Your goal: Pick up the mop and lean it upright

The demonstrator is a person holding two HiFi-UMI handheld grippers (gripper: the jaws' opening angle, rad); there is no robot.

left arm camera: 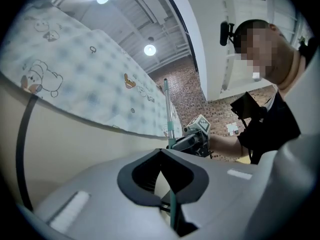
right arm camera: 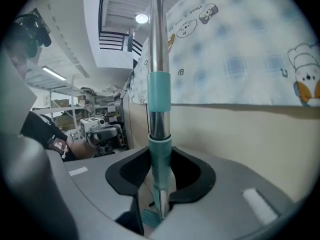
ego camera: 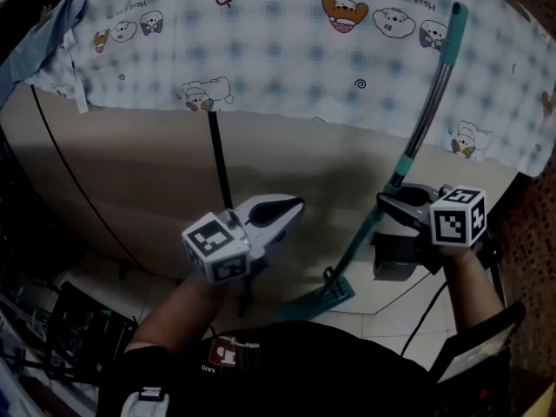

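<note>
two forearms (ego camera: 176,309) forward: right gripper (ego camera: 391,201) tight on the leaning mop pole (ego camera: 427,120), left gripper (ego camera: 294,208) level, jaws together, empty

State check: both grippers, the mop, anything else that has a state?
left gripper: jaws together, empty.
right gripper: shut on the mop pole.
mop: held steeply tilted, not yet leaning by itself.
mop head: down on the floor.
printed cloth: draped, hanging over the edge.
ceiling lights: on.
</note>
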